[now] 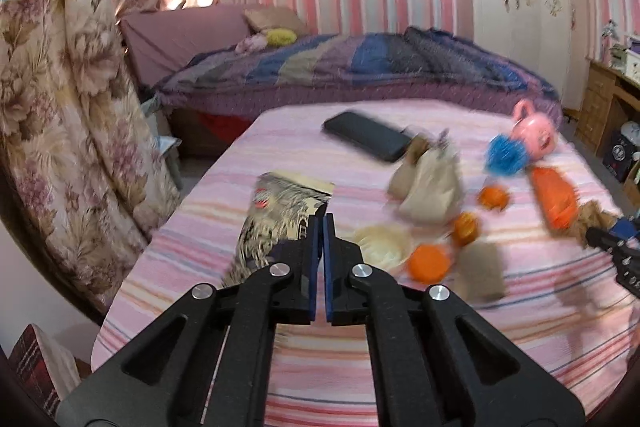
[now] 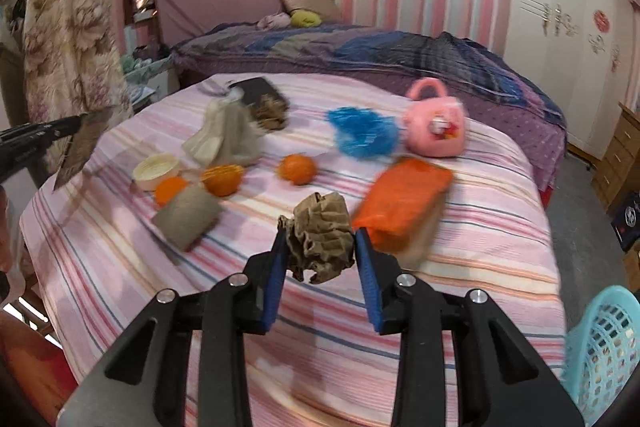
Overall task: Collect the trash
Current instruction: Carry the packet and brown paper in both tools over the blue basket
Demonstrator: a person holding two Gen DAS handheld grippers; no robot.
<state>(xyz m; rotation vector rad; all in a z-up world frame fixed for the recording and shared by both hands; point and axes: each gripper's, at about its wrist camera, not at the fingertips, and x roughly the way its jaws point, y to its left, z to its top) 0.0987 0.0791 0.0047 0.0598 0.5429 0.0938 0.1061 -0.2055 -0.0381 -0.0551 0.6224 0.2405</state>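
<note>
My left gripper (image 1: 322,223) is shut on a flat printed wrapper (image 1: 276,223) and holds it above the pink striped table (image 1: 248,307); it also shows at the left of the right wrist view (image 2: 80,143). My right gripper (image 2: 320,239) is shut on a crumpled brown paper ball (image 2: 322,243) above the table. On the table lie a beige crumpled bag (image 2: 226,141), a small brown paper piece (image 2: 186,217), a blue plastic wad (image 2: 362,133), an orange packet (image 2: 402,203) and a cream lid (image 2: 156,171).
Three oranges (image 2: 297,169) lie mid-table, with a pink toy bag (image 2: 434,121) and a black phone (image 1: 366,135) at the back. A light blue basket (image 2: 604,351) stands at the table's right front. A bed is behind, a floral curtain left.
</note>
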